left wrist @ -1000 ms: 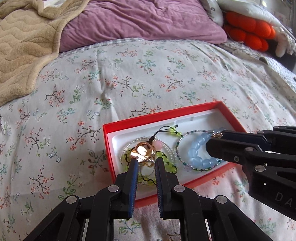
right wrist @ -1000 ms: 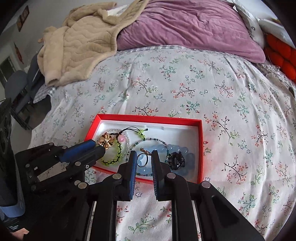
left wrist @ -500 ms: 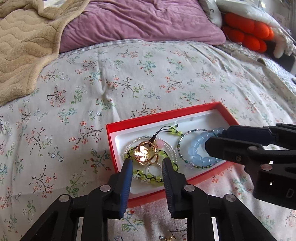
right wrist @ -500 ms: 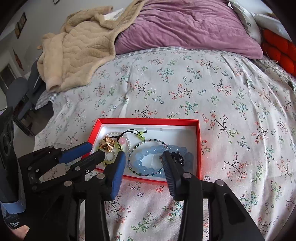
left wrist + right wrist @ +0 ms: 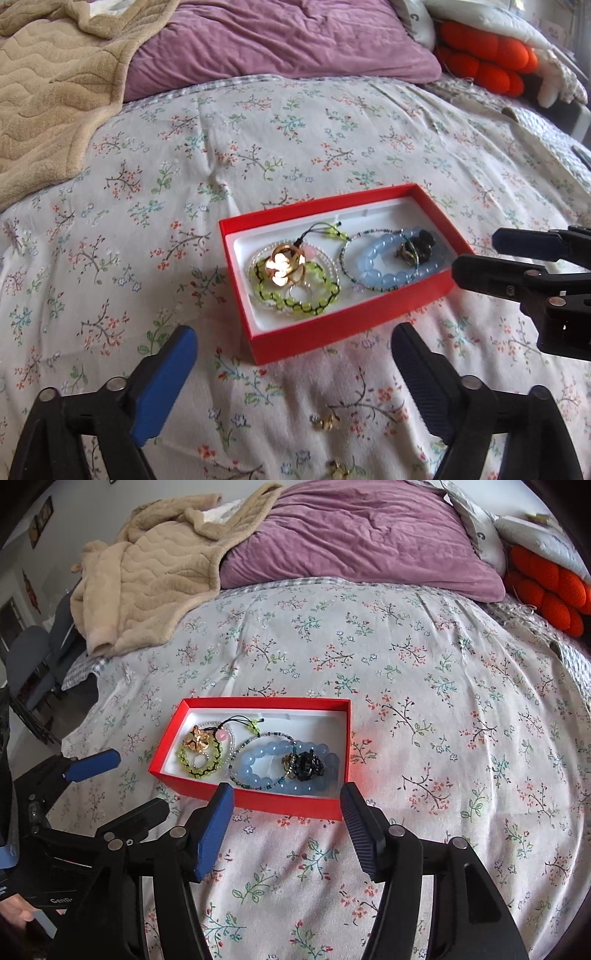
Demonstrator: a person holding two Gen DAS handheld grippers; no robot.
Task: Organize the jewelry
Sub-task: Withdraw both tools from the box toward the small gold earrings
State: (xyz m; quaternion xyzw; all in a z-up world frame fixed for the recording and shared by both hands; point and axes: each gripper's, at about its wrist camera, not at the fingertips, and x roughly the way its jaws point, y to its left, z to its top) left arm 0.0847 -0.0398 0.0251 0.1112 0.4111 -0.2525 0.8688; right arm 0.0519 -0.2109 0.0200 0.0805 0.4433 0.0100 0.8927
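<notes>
Red box [image 5: 343, 334] seen near bed [image 5: 258, 155] front edge, bracelets laid inside. Left tongs [image 5: 293, 363] and right tongs [image 5: 288, 821] both opening, nothing gripped.

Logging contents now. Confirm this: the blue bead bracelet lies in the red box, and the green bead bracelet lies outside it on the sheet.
Wrong on the green bracelet: it lies inside the red box too, left of the blue bracelet, as the left wrist view shows.

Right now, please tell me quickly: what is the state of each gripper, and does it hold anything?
Left gripper: jaws opening wide, nothing between them.
Right gripper: jaws opening, nothing held; red box just beyond.
</notes>
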